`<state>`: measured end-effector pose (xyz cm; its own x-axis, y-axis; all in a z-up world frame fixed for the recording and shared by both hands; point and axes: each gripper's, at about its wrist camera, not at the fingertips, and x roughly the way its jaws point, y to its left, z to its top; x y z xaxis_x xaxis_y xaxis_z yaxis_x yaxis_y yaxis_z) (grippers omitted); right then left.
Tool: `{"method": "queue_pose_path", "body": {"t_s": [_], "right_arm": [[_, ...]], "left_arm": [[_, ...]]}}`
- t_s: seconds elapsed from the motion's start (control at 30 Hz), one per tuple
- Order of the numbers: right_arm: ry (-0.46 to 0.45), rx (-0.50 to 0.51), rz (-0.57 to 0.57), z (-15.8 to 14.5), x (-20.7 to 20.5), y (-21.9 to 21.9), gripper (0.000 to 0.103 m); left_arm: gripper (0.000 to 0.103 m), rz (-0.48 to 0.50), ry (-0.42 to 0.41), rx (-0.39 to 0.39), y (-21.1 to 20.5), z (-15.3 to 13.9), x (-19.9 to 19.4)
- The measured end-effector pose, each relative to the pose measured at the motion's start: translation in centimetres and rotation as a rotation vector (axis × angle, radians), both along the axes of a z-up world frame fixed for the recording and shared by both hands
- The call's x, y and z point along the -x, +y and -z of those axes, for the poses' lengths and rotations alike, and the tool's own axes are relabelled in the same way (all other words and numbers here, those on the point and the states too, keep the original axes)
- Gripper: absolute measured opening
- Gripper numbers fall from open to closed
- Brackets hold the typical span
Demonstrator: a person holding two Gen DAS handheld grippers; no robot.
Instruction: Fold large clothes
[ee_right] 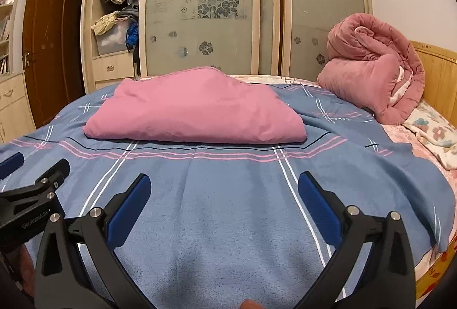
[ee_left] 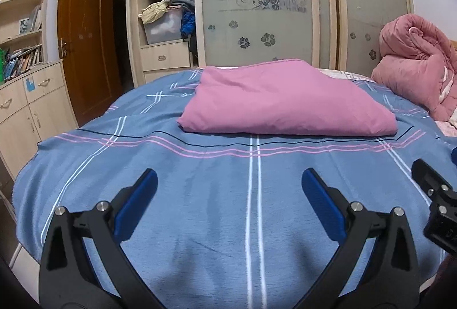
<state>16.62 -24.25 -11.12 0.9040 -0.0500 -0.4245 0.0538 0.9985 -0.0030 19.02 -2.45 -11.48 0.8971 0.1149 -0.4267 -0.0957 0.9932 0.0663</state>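
A folded pink cloth (ee_left: 285, 103) lies flat on the blue striped bedcover (ee_left: 200, 209), towards the far side of the bed; it also shows in the right wrist view (ee_right: 197, 109). My left gripper (ee_left: 228, 183) is open and empty, held over the near part of the bedcover, well short of the cloth. My right gripper (ee_right: 224, 186) is open and empty too, beside the left one. The right gripper's body shows at the right edge of the left view (ee_left: 437, 206); the left gripper shows at the left edge of the right view (ee_right: 34, 195).
A rolled pink quilt (ee_right: 371, 72) sits at the bed's far right by the wooden headboard (ee_right: 437, 75). A wardrobe with frosted sliding doors (ee_left: 257, 9) stands behind the bed. A brown door (ee_left: 85, 46) and a cabinet (ee_left: 31, 109) are at left.
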Motion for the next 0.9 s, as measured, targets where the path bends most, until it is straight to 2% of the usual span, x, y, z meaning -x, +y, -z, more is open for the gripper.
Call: {"method": "queue_pose_path", "body": {"t_s": [0.27, 0.73, 0.9], "right_arm": [[0.025, 0.001, -0.005, 0.2, -0.3, -0.2, 0.102], [0.07, -0.01, 0.0, 0.6, -0.7, -0.4, 0.102], [0.06, -0.006, 0.001, 0.5, -0.5, -0.4, 0.102]], "left_arm": [[0.101, 0.057, -0.061, -0.052, -1.8, -0.9, 1.2], [0.101, 0.098, -0.035, 0.003, -1.7, -1.1, 1.1], [0.101, 0.116, -0.04, -0.006, -1.9, -1.0, 1.3]]}}
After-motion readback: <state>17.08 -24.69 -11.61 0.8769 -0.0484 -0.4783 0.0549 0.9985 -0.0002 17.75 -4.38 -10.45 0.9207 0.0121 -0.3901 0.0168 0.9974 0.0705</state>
